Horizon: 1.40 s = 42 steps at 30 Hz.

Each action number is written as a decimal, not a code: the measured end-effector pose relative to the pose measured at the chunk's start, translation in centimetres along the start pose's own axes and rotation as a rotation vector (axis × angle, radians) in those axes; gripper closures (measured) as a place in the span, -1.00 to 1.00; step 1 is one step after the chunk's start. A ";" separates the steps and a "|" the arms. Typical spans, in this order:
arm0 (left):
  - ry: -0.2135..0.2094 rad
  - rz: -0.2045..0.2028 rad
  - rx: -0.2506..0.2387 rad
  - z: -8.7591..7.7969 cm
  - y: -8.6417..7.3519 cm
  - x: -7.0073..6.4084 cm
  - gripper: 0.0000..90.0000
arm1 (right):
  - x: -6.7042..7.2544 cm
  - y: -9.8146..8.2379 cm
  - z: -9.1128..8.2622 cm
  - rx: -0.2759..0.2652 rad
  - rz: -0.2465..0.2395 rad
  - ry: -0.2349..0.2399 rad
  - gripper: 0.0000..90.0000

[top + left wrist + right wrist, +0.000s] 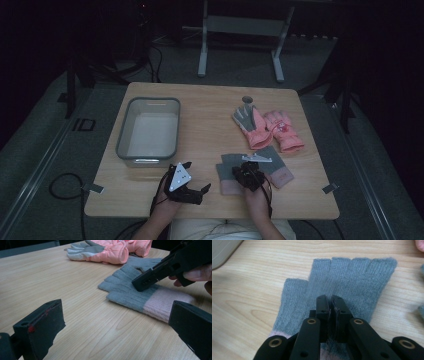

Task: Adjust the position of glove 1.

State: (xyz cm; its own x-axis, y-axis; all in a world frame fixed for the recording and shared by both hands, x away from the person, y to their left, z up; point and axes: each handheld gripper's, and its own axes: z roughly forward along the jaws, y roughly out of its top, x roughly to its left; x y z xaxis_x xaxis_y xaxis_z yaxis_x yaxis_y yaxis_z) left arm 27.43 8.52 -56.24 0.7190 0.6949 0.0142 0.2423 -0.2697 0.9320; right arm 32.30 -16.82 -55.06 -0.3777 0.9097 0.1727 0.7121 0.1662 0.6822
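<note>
We've got the right gripper (331, 300) fingers pressed together on the near grey glove (342, 280) on the bench (82, 325) — left gripper (112, 325) fingers wide, holding nothing.

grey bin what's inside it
Nothing can be seen inside the grey bin: the high view shows only its pale bare floor. The near wall hides a thin strip of floor just behind it.

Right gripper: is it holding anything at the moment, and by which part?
The right gripper is shut on the grey fingerless glove, pinching a fold of knit at the palm, just above the pink cuff. The glove lies on the table.
</note>
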 end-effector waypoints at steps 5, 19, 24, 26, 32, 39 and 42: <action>0.000 0.005 0.003 0.0 0.0 0.0 -1.00 | 0.0 -0.1 0.2 -0.023 0.021 -0.006 0.86; 0.002 -0.004 0.006 0.1 0.0 0.1 -1.00 | -1.8 3.0 -2.5 -0.076 -0.135 0.005 0.34; 0.001 -0.006 -0.006 0.0 0.0 0.1 -1.00 | -4.7 4.0 -3.5 -0.071 -0.265 0.017 0.35; 0.004 -0.006 -0.003 0.1 0.0 0.0 -1.00 | -6.2 4.3 -4.0 -0.062 -0.285 0.084 0.35; 0.005 -0.010 -0.008 0.0 0.0 0.1 -1.00 | -10.3 4.5 -5.7 -0.055 -0.347 0.096 0.36; 0.009 -0.012 -0.002 0.1 0.0 0.1 -1.00 | -13.2 4.0 -6.8 -0.041 -0.368 0.101 0.37; 0.012 -0.011 -0.004 0.1 0.0 0.0 -1.00 | -14.6 3.5 -6.6 -0.019 -0.385 0.092 0.38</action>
State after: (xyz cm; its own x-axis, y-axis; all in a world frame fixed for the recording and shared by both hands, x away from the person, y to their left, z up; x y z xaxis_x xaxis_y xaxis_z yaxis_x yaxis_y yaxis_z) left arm 27.51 8.51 -56.24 0.7086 0.7055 0.0081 0.2472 -0.2591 0.9337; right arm 36.40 -32.03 -50.44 -0.6668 0.7444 -0.0357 0.4973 0.4801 0.7227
